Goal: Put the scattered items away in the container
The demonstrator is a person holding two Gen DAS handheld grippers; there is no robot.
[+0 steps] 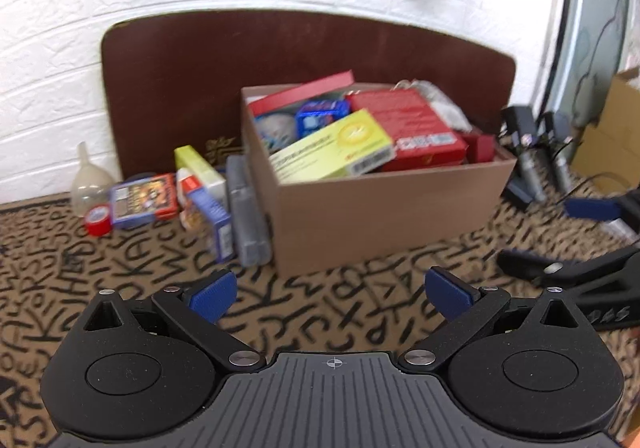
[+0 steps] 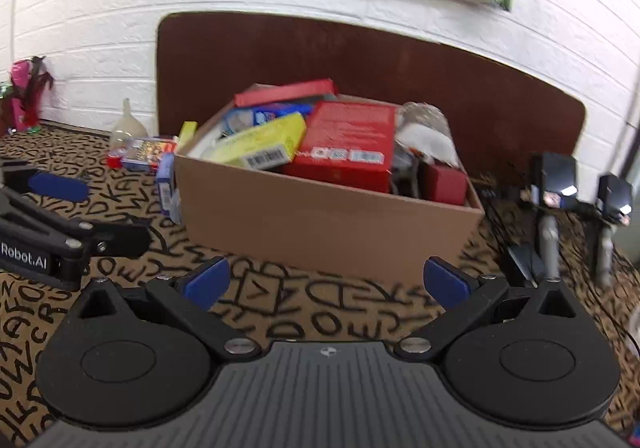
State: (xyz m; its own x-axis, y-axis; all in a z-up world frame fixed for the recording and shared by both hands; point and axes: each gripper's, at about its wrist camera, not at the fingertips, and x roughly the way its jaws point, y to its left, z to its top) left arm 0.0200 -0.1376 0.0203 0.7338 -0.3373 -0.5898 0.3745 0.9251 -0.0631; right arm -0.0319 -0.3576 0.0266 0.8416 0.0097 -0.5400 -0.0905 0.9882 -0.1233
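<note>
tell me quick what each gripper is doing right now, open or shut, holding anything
Left gripper: open, holding nothing, short of the cardboard box.
Right gripper: open, holding nothing.

One box (image 1: 384, 207). Two grippers: left (image 1: 331, 294), right (image 2: 327, 284). One funnel (image 1: 89, 183). One tape roll (image 1: 97, 221). Two stands (image 2: 560, 199).
</note>
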